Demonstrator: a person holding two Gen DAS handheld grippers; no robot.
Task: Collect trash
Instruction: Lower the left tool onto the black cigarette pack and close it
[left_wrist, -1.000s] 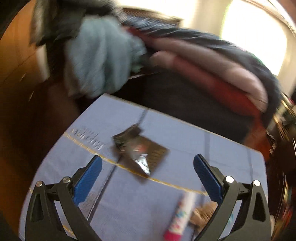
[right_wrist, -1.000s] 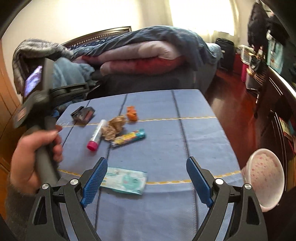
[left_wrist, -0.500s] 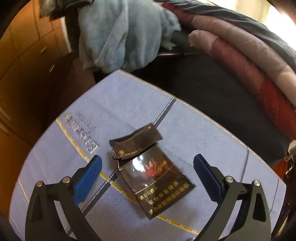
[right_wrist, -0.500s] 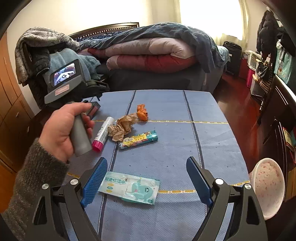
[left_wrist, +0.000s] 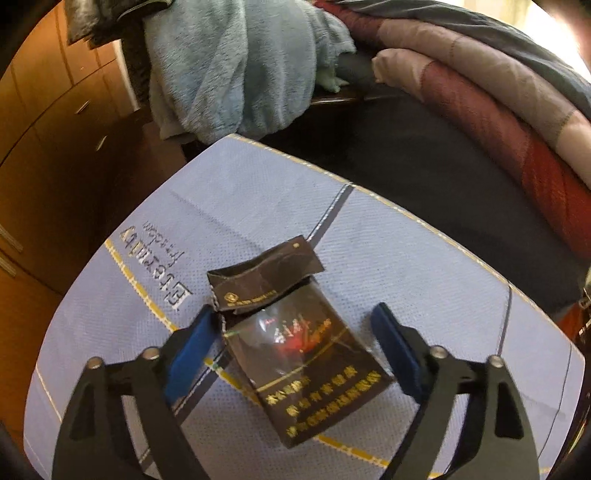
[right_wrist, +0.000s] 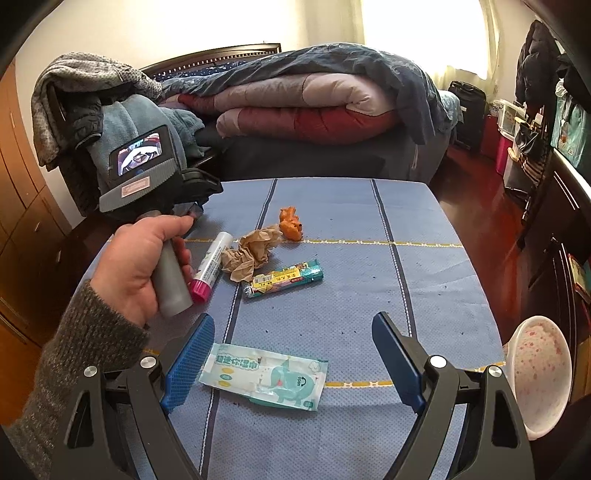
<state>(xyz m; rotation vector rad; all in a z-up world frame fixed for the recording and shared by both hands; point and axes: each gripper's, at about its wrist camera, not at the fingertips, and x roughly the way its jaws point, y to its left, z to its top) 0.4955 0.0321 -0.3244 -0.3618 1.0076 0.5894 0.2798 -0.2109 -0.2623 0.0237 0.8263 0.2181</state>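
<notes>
A: Where is the left hand-held gripper (left_wrist: 295, 321)?

B: It points steeply down over the far left corner of the desk (left_wrist: 424, 266), which wears a blue cloth. A dark flattened cigarette pack (left_wrist: 295, 354) with a torn flap lies flat between the blue pads. The jaws have just been closing in on it. The left pad (left_wrist: 192, 350) sits right at the pack's edge, the right one (left_wrist: 395, 350) stands just clear, so they are still apart and not clamped.

A: And the right hand-held gripper (right_wrist: 291, 350)?

B: Its jaws stand wide apart over the near part of the desk, gripping nothing. A pale wet-wipes packet (right_wrist: 266, 374) with a teal elephant lies flat on the cloth between them.

A: What other trash is there?

B: From the wipes packet, towards 12 o'clock lies a candy wrapper tube (right_wrist: 284, 278). Just beyond it is a crumpled brown paper (right_wrist: 251, 253), with an orange scrap (right_wrist: 291, 223) at its 1 o'clock. A white stick with a pink cap (right_wrist: 212, 266) touches the paper at 9 o'clock.

A: Anything beside the desk?

B: A pink-speckled white bin (right_wrist: 535, 373) stands off the desk's right edge, at 3 o'clock. The person's left hand (right_wrist: 140, 266) grips its handle at 10 o'clock.
</notes>
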